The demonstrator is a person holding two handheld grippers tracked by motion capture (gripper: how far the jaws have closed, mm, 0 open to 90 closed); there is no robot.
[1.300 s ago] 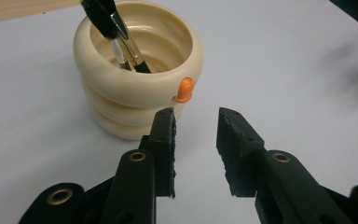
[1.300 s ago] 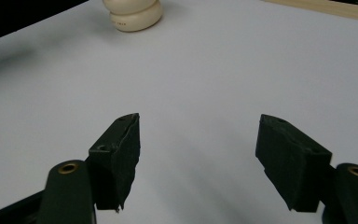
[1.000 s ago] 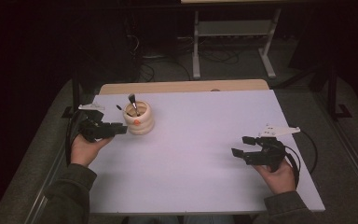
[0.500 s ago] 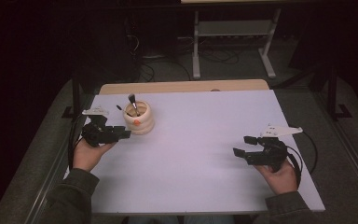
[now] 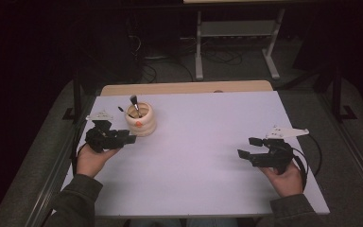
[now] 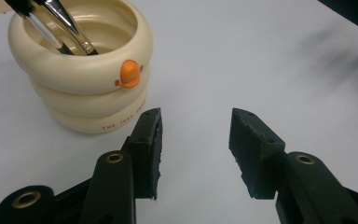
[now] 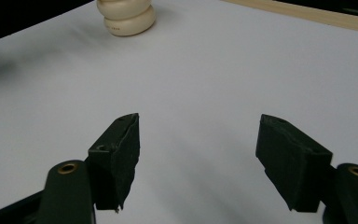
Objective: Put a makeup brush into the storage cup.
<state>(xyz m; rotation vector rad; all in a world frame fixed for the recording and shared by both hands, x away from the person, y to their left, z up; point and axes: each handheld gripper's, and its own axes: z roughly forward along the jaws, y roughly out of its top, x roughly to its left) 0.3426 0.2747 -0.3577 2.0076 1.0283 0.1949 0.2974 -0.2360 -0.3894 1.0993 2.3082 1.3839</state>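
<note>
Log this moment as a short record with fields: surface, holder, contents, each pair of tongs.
surface: white table top, with a wooden strip along its far edge
holder: cream ringed cup with an orange knob, standing upright at the far left of the table
contents: brushes with metal ferrules leaning inside the cup
left tongs: open, jaws have just been opening, nothing between them, tips just short of the cup
right tongs: open, nothing between the jaws, over bare table near the right edge, far from the cup
</note>
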